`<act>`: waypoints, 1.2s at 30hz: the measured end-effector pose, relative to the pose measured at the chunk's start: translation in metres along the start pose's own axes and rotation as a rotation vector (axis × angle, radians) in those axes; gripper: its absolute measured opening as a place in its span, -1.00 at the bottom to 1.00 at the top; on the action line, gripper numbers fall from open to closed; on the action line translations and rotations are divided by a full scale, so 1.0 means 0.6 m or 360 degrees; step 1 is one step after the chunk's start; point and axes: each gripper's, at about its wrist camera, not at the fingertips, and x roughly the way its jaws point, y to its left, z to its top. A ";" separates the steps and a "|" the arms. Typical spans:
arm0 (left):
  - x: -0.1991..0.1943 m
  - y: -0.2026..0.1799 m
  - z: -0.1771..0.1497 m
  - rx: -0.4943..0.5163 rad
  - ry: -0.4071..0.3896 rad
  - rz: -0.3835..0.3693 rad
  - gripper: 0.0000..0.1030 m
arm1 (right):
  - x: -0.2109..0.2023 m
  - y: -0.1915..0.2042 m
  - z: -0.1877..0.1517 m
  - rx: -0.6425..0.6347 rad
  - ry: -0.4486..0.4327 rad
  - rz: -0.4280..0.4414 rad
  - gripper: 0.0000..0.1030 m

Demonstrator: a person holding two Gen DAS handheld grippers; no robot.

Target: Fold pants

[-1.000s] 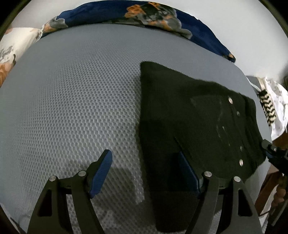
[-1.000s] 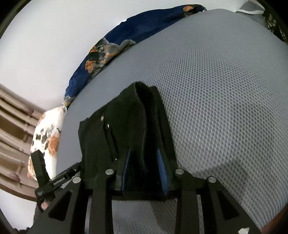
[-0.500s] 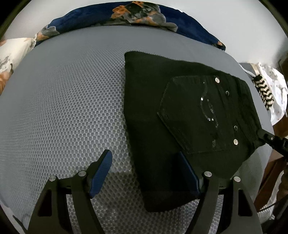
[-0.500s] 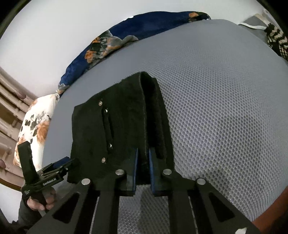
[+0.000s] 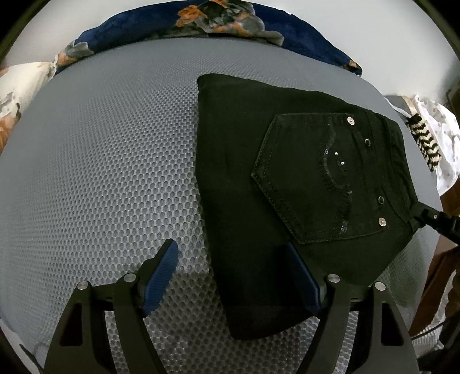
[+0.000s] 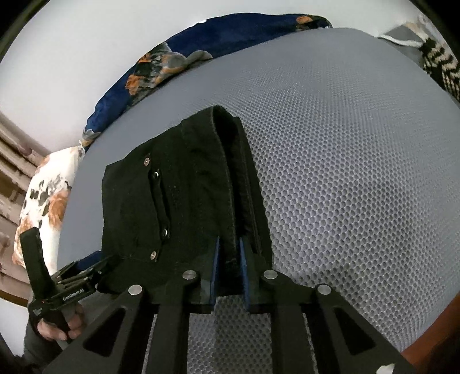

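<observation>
The black pants (image 5: pixel 276 184) lie folded into a compact stack on the grey mesh mattress (image 5: pixel 100 161), back pocket with rivets facing up. My left gripper (image 5: pixel 230 276) is open, hovering over the near left edge of the stack; its right finger is above the cloth. In the right wrist view my right gripper (image 6: pixel 228 259) is shut on the waistband edge of the pants (image 6: pixel 178 201). The left gripper (image 6: pixel 72 287) shows at the lower left there, and the right gripper's tip (image 5: pixel 437 218) shows at the pants' right edge in the left wrist view.
A navy floral blanket (image 5: pixel 218 26) lies along the far edge of the mattress by the white wall. A white floral pillow (image 6: pixel 49 201) is at the left. A black-and-white striped item (image 5: pixel 425 143) and white cloth lie off the right side.
The right gripper has closed on the pants' waistband edge. The left gripper has pulled back and lifted slightly, so more of the stack shows.
</observation>
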 end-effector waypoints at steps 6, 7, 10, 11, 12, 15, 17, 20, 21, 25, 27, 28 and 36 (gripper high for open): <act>-0.002 -0.005 0.004 0.0020 -0.0018 0.0005 0.50 | 0.001 -0.009 0.013 0.0003 0.0021 -0.0024 -0.31; -0.002 -0.006 0.004 0.0026 -0.0021 0.0007 0.50 | 0.001 -0.010 0.016 0.0007 0.0028 -0.0021 -0.27; -0.003 -0.008 0.006 0.0036 -0.0030 0.0010 0.50 | 0.004 -0.012 0.026 0.0003 0.0044 0.0008 -0.18; -0.005 -0.005 0.008 0.0038 -0.0032 0.0005 0.50 | 0.005 -0.012 0.030 0.0004 0.0056 0.0026 -0.08; -0.005 -0.004 0.010 0.0038 -0.0035 0.0002 0.50 | 0.007 -0.012 0.033 0.0006 0.0064 0.0041 -0.01; -0.005 0.008 0.018 0.0032 -0.0038 -0.0015 0.50 | 0.014 -0.013 0.043 0.0004 0.0077 0.0076 0.13; -0.005 0.014 0.026 0.0016 -0.0042 -0.0026 0.50 | 0.021 -0.015 0.048 -0.0004 0.0088 0.0096 0.13; -0.002 0.025 0.039 -0.0027 -0.0028 -0.0093 0.50 | 0.035 -0.023 0.055 0.0009 0.0135 0.0178 0.13; 0.001 0.032 0.045 -0.0062 -0.0015 -0.0136 0.50 | 0.038 -0.027 0.056 0.0019 0.0142 0.0198 0.13; 0.012 0.050 0.058 -0.0139 0.0030 -0.0244 0.50 | 0.057 -0.047 0.061 0.0054 0.0197 0.0272 0.17; 0.019 0.061 0.065 -0.0172 0.0051 -0.0304 0.50 | 0.066 -0.056 0.065 0.0071 0.0228 0.0331 0.18; 0.022 0.065 0.068 -0.0184 0.0060 -0.0335 0.50 | 0.069 -0.060 0.065 0.0077 0.0242 0.0362 0.19; 0.044 0.095 0.075 -0.0275 0.0130 -0.0585 0.50 | 0.086 -0.082 0.072 0.0087 0.0271 0.0536 0.20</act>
